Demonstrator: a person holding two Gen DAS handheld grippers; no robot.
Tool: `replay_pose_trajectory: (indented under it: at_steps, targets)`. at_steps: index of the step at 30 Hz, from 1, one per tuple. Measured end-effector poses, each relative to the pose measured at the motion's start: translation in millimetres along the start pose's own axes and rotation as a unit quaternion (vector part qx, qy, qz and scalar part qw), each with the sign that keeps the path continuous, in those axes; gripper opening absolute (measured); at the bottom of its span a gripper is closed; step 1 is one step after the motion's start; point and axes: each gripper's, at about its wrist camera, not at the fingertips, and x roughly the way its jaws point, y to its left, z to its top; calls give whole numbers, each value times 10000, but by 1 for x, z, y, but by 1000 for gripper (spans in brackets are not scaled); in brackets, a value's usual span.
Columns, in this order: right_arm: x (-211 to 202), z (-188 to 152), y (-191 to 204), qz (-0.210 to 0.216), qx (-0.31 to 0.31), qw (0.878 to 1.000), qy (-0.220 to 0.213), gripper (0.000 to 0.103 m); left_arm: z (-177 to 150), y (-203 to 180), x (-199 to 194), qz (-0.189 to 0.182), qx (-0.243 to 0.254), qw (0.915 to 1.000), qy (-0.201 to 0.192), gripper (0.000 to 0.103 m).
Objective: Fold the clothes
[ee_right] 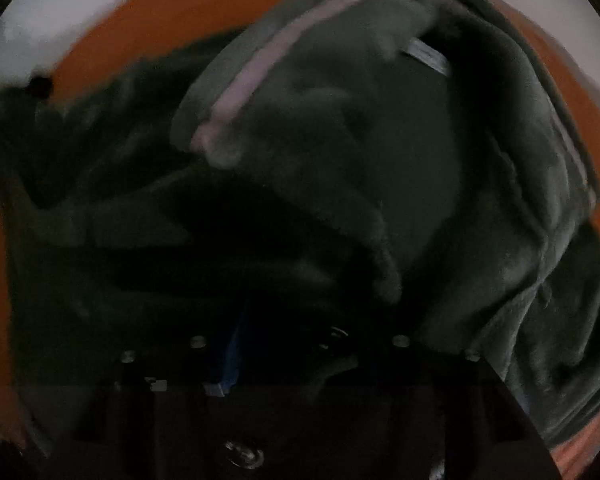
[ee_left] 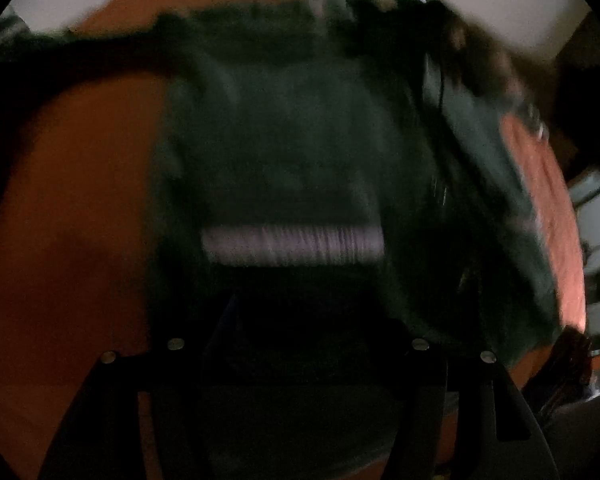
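Dark green garment (ee_left: pixel 284 152) bunched on the orange surface (ee_left: pixel 72 208), pale trim band (ee_left: pixel 292 245) facing up, probably mid-fold. Too dark and blurry to call either hand-held gripper (ee_left: pixel 300 360) clenched or released; same for the right (ee_right: pixel 296 344).

Both grippers point steeply down. The left gripper (ee_left: pixel 296 360) has its jaws apart; the right gripper's (ee_right: pixel 296 360) jaws are too dark to judge.
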Motion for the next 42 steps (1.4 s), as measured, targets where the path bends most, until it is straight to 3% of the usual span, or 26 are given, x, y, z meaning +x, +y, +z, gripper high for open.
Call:
replay_pose_trajectory:
  at_steps: [6,9,11,14,17,22,26,28,33,38,39,41,42]
  targets:
    - [-86,-41,-23,667,304,9935,-866,45,45,67,-44,16,-1034,9920,-729,67]
    - [-127,-85,-103,910,1247,9828,-1017,47,54,77,-42,49,-1314,9884,-756,67]
    - [-151,-114,-153,956,1917,9700,-1153,56,51,64,-27,74,-1314,9893,-635,67]
    - [-161,-189,-249,993,2990,9403,-1285,60,49,43,-2,14,-1144,9931,-241,67]
    - [-143,-264,-287,1341,3641,9137,-1204,60,53,19,12,-151,-841,9963,56,67]
    - [-141,-331,-263,1634,3527,9105,-1412,60,79,-58,41,-129,325,9981,499,67]
    - [-135,-325,-277,1646,3722,9010,-1499,60,124,-118,62,-65,1426,9879,606,67]
    - [-128,-316,-281,1722,3759,8989,-1453,60,153,-151,80,-202,1679,9841,538,67]
    - [-117,-304,-270,1746,3576,9069,-1384,60,211,-211,132,-373,1419,9891,77,67]
    - [-113,-310,-258,1801,3502,9110,-1226,60,247,-240,175,-4,1188,9929,-94,67]
    - [-113,-313,-256,1774,3454,9139,-1186,60,252,-243,177,305,1224,9917,-249,63]
    - [-116,-318,-254,1674,3354,9202,-1125,60,260,-247,178,1003,1257,9848,-654,44]
    - [-116,-322,-254,1639,3358,9207,-1125,60,264,-247,177,1162,1216,9825,-803,29]
